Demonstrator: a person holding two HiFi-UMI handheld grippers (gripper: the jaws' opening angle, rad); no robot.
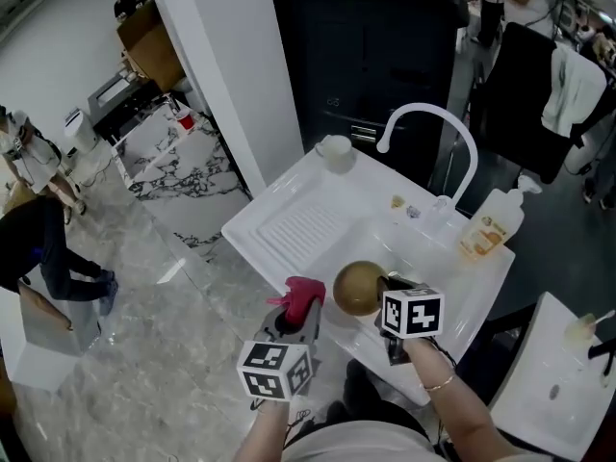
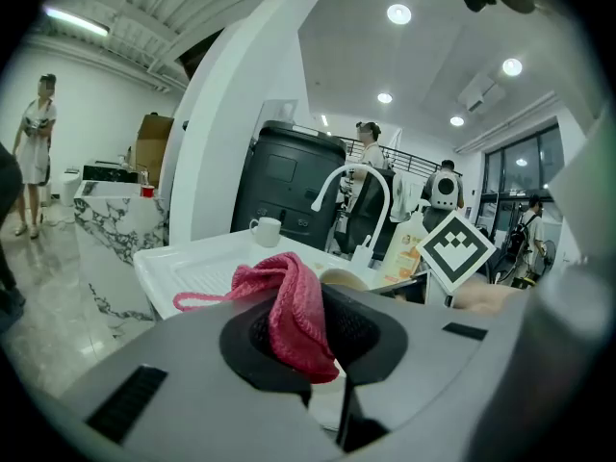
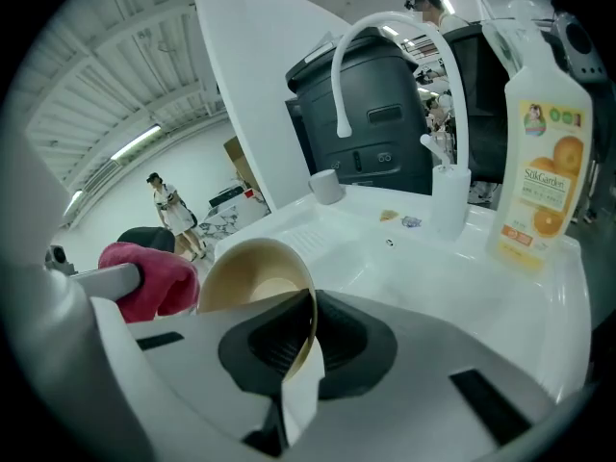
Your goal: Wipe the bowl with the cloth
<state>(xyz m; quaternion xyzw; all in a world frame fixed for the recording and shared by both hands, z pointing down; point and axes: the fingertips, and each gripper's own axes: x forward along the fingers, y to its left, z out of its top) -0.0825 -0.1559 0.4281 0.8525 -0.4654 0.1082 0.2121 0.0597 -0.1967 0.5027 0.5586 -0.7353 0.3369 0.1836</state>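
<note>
A tan bowl [image 1: 358, 287] hangs on its side over the white sink [image 1: 452, 287], its rim pinched between the jaws of my right gripper [image 1: 385, 292]. In the right gripper view the bowl [image 3: 252, 279] opens toward the left, and my right gripper [image 3: 306, 340] is shut on its edge. A pink cloth [image 1: 301, 296] sticks up from my left gripper [image 1: 294, 318], just left of the bowl and apart from it. In the left gripper view the cloth [image 2: 289, 306] is clamped in my left gripper [image 2: 310, 340] and droops over the jaws.
A curved white faucet [image 1: 433, 128] rises behind the sink. A soap bottle [image 1: 489, 224] stands at its right, a white cup [image 1: 334, 150] at the far corner of the ribbed drainboard [image 1: 303, 229]. People stand on the marble floor to the left.
</note>
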